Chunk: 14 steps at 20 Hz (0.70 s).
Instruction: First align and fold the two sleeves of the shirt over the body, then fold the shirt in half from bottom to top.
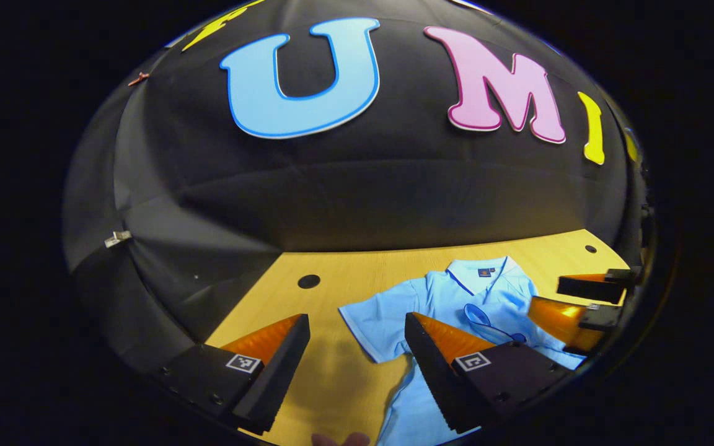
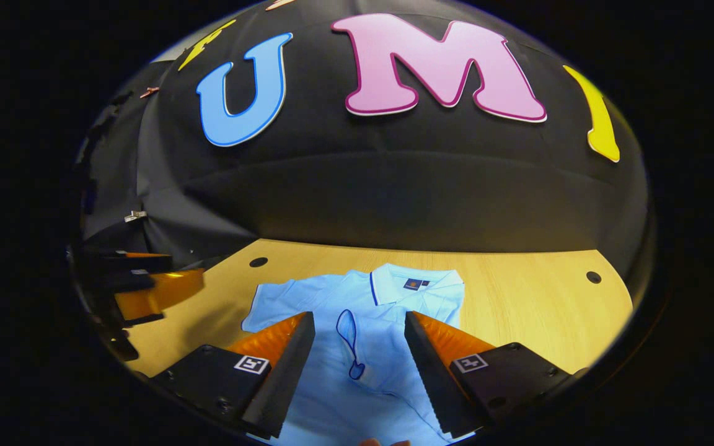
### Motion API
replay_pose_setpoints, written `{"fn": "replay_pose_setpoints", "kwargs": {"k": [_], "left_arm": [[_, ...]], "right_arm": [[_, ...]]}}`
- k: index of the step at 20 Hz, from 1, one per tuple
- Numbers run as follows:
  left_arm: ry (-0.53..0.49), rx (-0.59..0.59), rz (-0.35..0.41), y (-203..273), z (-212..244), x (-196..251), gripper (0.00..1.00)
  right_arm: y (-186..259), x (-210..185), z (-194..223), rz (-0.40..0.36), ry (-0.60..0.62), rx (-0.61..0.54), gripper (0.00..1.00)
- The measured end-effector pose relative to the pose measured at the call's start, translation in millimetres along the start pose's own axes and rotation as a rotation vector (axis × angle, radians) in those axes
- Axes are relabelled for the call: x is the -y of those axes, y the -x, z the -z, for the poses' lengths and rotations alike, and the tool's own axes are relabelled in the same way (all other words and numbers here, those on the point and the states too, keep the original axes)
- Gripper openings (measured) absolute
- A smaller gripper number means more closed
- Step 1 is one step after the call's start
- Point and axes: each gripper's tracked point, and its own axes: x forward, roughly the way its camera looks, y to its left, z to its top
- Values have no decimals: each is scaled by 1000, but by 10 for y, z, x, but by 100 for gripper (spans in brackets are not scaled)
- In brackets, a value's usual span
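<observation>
A light blue polo shirt (image 1: 437,297) lies flat, collar (image 1: 478,272) away from me, on the wooden table (image 1: 326,378). In the left gripper view its spread sleeve (image 1: 372,322) lies just ahead of my left gripper (image 1: 357,347), which is open and hovers over the table beside the shirt's edge. My right gripper (image 2: 357,347) hangs open above the shirt's body (image 2: 357,310). A dark-edged cuff loop (image 2: 348,337) lies on the chest; the other sleeve looks folded over the body. Each gripper shows at the edge of the other's view: right gripper (image 1: 546,296), left gripper (image 2: 183,271), both open.
Round dark holes (image 1: 308,281) (image 2: 593,277) mark the table top. The black cloth wall (image 2: 394,198) rises right behind the table's far edge. Bare wood (image 2: 518,297) lies to the right of the shirt. A person's fingertips (image 1: 338,440) peek in at the bottom.
</observation>
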Motion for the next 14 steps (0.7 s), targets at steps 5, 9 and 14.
{"fn": "replay_pose_setpoints", "kwargs": {"k": [5, 9, 14], "left_arm": [[78, -86, -25, -583, 189, -2, 98], [90, -199, -39, -919, 489, 3, 98], [103, -336, -47, -1177, 835, 17, 98]], "right_arm": [[363, 203, -223, 7, 8, 60, 91], [654, 319, -433, 9, -4, 104, 91], [1035, 390, -570, 5, -9, 133, 91]]}}
